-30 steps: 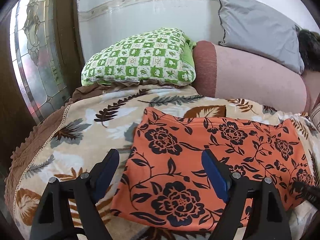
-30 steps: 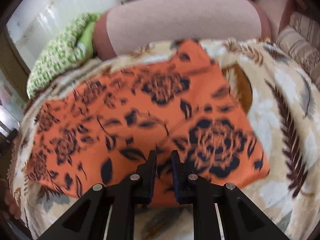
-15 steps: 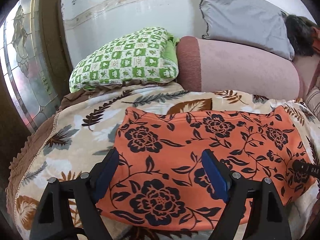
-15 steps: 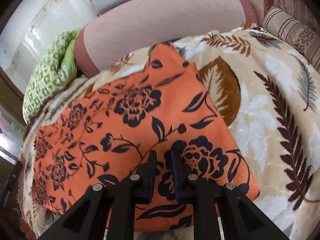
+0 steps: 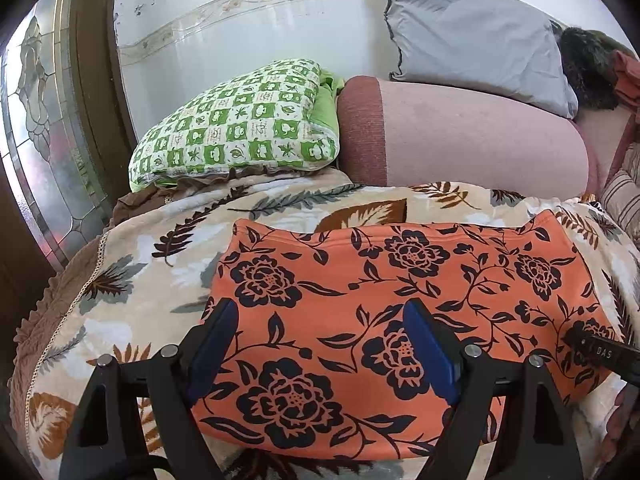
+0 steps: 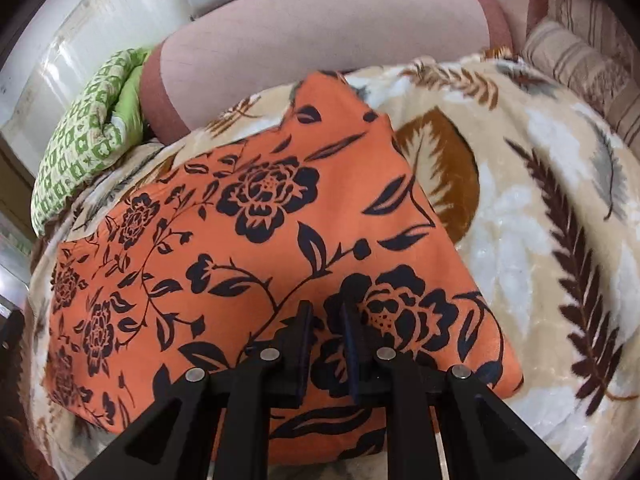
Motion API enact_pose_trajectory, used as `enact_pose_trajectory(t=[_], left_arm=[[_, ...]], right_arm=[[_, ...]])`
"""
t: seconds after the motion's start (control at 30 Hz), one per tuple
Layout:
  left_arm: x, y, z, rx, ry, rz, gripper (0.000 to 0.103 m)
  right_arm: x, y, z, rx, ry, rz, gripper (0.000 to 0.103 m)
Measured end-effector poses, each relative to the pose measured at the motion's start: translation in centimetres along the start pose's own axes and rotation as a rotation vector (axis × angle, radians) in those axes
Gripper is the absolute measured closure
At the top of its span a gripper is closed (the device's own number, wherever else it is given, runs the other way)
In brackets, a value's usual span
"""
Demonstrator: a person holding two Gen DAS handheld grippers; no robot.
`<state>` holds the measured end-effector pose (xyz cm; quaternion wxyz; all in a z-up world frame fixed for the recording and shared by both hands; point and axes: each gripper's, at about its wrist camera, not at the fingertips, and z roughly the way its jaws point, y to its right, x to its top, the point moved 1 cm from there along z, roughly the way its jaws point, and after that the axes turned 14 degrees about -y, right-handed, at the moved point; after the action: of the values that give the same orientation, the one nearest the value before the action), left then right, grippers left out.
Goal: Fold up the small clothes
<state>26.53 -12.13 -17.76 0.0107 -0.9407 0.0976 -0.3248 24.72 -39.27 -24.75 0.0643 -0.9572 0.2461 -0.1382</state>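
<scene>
Item one, change since a second ago: in the left wrist view the orange garment now spreads further across the frame beneath the left gripper, reaching under both fingers where before it lay mostly ahead and to its right. In the right wrist view the garment was blurred and is now sharp, with more of the blanket showing to the right of the right gripper.

Left gripper: black frame, blue pads, jaws wide apart, nothing between them — it hovers above the cloth.

Right gripper: black fingers drawn narrow, a slim gap left; whether cloth is pinched there I cannot tell. Its tip also shows at the far right edge of the left view.

Garment: smooth orange fabric, navy roses and vines, folded to a rough rectangle, lying flat directly ahead of and under both tools.

Blanket: plush cream fleece with brown and grey leaf print.

Beyond the tools: a green-and-white checked pillow, a pink ribbed bolster, and a grey pillow — this last against the wall.
</scene>
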Motion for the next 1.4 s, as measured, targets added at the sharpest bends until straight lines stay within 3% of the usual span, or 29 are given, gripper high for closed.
enact_pose_trajectory(t=[0.33, 0.7, 1.03, 1.4], left_arm=[[0.0, 0.2, 0.2, -0.007, -0.014, 0.004, 0.018], [-0.4, 1.0, 1.0, 0.012, -0.036, 0.032, 0.018], [-0.9, 2.6, 1.2, 0.019, -0.039, 0.073, 0.018], [-0.6, 1.4, 1.4, 0.027, -0.043, 0.037, 0.018]], right_arm=[[-0.8, -1.7, -2.9, -0.016, 0.125, -0.059, 0.085], [-1.9, -5.6, -5.2, -0.249, 0.212, -0.209, 0.085], [-1.8, -4.7, -6.8, -0.272, 0.256, -0.187, 0.085], [-2.2, -5.5, -7.0, -0.254, 0.269, -0.211, 0.085]])
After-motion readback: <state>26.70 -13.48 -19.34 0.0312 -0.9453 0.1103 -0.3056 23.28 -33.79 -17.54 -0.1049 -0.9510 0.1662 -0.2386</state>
